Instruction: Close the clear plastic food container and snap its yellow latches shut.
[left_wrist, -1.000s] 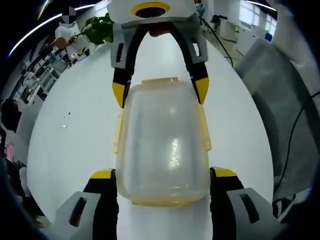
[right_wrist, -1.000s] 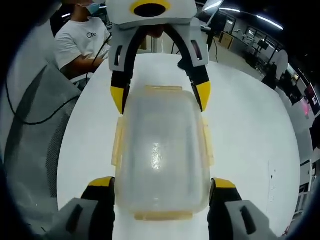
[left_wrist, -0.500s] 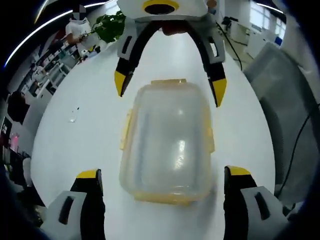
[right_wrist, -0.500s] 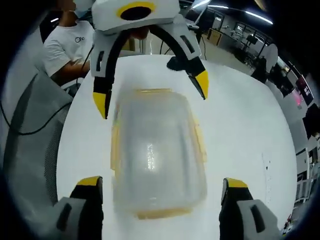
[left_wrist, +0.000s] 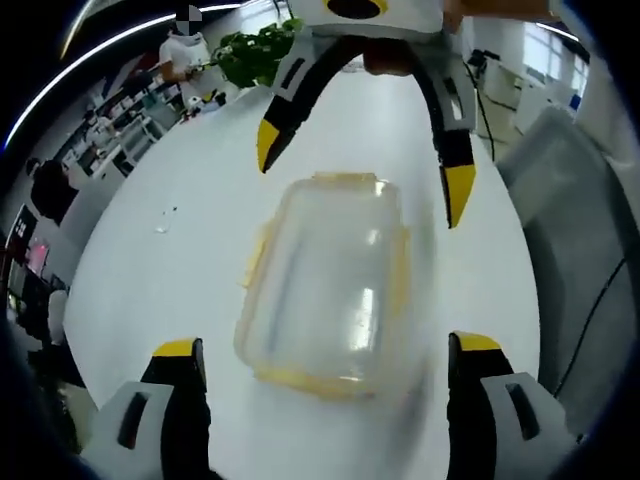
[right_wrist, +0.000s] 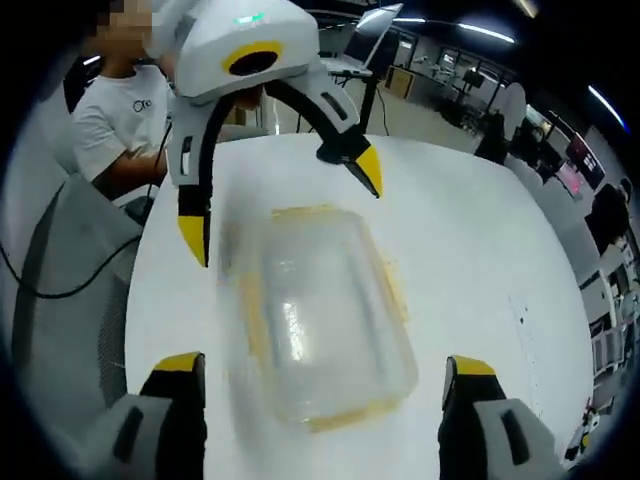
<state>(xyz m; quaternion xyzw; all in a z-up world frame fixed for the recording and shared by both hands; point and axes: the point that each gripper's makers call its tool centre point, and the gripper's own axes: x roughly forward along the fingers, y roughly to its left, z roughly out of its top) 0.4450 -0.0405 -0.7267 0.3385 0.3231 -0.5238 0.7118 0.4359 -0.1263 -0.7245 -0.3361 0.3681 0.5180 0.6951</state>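
On the white table (left_wrist: 150, 290), between the two grippers, the clear plastic food container (left_wrist: 330, 285) is shown lying flat with its lid seated on the base. Its position is also given in the right gripper view (right_wrist: 325, 320), where it lies between that view's own jaws and those of the opposite tool. Yellow latches (left_wrist: 257, 262) are seen folded down along the long sides and at the ends (right_wrist: 352, 412); whether each is fully snapped cannot be told, since both pictures are blurred by motion.

The left gripper (left_wrist: 325, 350) is held with its jaws spread wide, one on each side of the container's near end and clear of it, so nothing is grasped. The right gripper (right_wrist: 325, 365) is likewise spread, its jaws standing apart from the container walls. Each is seen from the other's view as a raised arch with yellow tips above the far end (left_wrist: 365, 165) (right_wrist: 280, 205).

The container is judged to be left free on the table so that its closure can be checked, or pressure applied again to any latch not yet seated.

Behind the table, a grey chair (right_wrist: 70, 270), a seated person in a white shirt (right_wrist: 120, 115) and a green plant (left_wrist: 250, 55) are visible.
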